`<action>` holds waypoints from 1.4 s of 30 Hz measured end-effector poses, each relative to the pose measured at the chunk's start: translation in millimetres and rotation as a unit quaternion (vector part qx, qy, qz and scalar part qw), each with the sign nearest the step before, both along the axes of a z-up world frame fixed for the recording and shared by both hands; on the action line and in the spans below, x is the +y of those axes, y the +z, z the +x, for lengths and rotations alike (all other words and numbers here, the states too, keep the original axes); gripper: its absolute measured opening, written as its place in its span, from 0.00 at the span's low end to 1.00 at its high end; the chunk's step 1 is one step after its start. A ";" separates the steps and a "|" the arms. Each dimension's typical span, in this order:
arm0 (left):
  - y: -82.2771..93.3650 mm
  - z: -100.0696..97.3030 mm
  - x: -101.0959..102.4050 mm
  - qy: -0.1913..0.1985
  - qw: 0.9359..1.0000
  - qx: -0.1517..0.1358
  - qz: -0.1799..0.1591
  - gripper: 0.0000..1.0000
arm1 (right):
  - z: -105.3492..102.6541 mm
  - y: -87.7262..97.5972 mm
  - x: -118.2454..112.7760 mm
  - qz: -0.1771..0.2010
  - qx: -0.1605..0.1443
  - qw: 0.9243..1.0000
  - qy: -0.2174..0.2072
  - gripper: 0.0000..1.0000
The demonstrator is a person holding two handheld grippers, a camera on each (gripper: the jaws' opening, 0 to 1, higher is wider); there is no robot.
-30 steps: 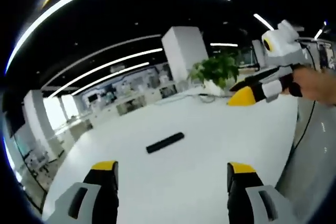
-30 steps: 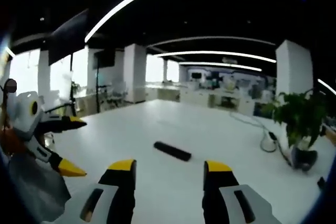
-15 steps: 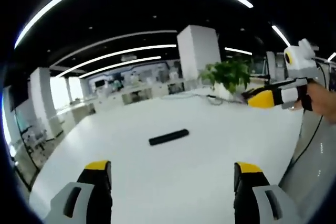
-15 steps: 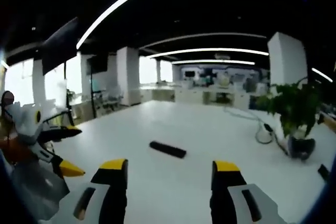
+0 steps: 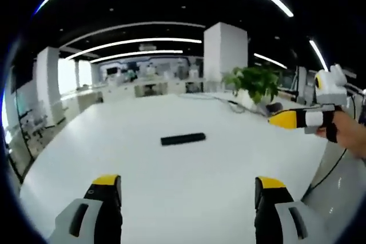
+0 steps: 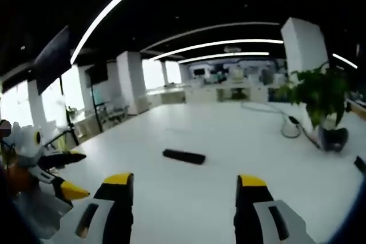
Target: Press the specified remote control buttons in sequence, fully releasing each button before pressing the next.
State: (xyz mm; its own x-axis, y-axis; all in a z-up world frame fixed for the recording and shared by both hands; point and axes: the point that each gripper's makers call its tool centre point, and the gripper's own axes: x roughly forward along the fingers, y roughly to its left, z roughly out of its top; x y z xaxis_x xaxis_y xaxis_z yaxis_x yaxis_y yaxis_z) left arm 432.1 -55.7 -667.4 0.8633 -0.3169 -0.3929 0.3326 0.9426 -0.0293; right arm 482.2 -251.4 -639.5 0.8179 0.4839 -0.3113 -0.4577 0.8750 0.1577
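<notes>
Change since 1 s ago: both cameras have levelled and tilted, so the table looks flatter and the jaws stand further apart in each view; the remote itself lies where it did.

Left gripper view, remote: the slim black bar-shaped remote control [image 5: 183, 139] lies flat on the white glossy table [image 5: 171, 181], ahead of the jaws and well apart from them, its long side across the view.
Left gripper view, own gripper: the left gripper [image 5: 189, 190] is held wide, nothing between its yellow-tipped jaws.
Left gripper view, other gripper: the right gripper [image 5: 283, 119] comes in from the right, held by a hand [image 5: 349, 135], above the table and clear of the remote; whether its jaws are spread cannot be told from this angle.
Left gripper view, background: a green potted plant [image 5: 254, 81] stands at the far table edge.

Right gripper view, remote: the same remote [image 6: 183, 156] lies ahead, untouched, between and beyond the jaws.
Right gripper view, own gripper: the right gripper [image 6: 186, 184] shows wide-spread, empty jaws.
Right gripper view, other gripper: the left gripper [image 6: 71, 190] shows at the left edge.

Step in hand: approach; no button looks pressed yet.
Doing it well: buttons are too small to make out here, so close in slowly, steady the body with 1 gripper, press with 1 jaw tip, lift fully off before the next.
</notes>
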 end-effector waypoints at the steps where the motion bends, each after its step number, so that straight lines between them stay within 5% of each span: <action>1: -1.9 0.3 0.9 0.002 1.000 0.003 0.004 1.00 | 0.1 0.3 1.7 0.003 0.001 1.000 -0.001 0.74; 17: -7.1 2.0 3.2 0.010 1.000 0.029 0.004 1.00 | -4.4 -14.4 5.1 -0.048 0.001 0.999 0.008 0.74; 34: 9.8 35.0 10.0 -0.022 0.999 0.006 0.027 1.00 | 21.8 10.9 2.6 -0.043 -0.021 0.998 0.033 0.66; 42: 14.5 47.9 13.8 -0.040 0.999 0.002 0.029 1.00 | 33.6 9.0 8.4 -0.053 -0.025 0.997 0.057 0.63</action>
